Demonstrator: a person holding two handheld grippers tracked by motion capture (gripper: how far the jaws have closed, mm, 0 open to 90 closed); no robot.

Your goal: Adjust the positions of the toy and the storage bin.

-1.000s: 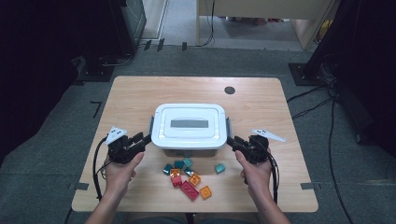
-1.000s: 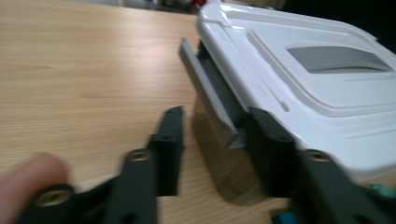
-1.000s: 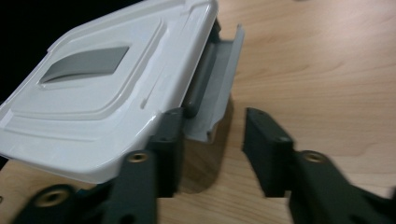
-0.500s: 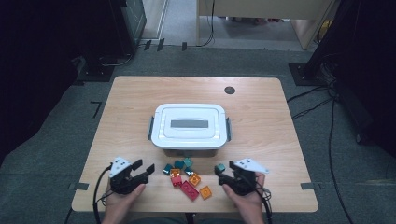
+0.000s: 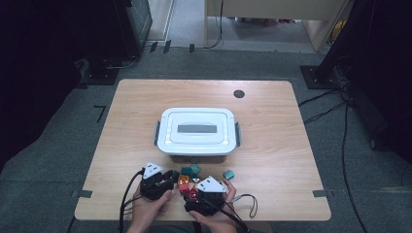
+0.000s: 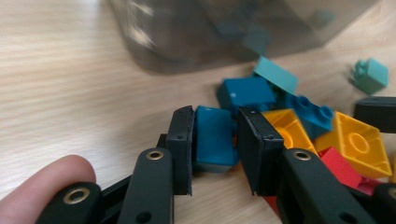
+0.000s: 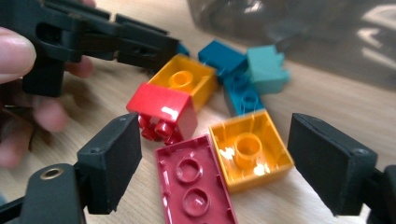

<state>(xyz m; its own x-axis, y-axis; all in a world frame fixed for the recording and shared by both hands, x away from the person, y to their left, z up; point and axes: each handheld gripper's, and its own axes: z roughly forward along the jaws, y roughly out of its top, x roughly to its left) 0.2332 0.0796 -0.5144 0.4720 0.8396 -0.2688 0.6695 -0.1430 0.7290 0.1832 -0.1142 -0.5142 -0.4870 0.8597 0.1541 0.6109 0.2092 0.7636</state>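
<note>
Closing on a teal brick (image 6: 213, 137), the left tongs (image 6: 215, 148) are seen with pads against both its sides, near the grey bin (image 5: 198, 133). Right tongs (image 7: 233, 158) have just been opening; an orange brick (image 7: 250, 147) and dark red plate (image 7: 194, 184) lie ungripped between the jaws on the bench (image 5: 291, 145).

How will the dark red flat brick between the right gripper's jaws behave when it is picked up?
The dark red brick looks like rigid, hollow plastic, so probably stiff and light. Its glossy surface may slip. Lying flat and low on the table, it may be hard to grip.
</note>
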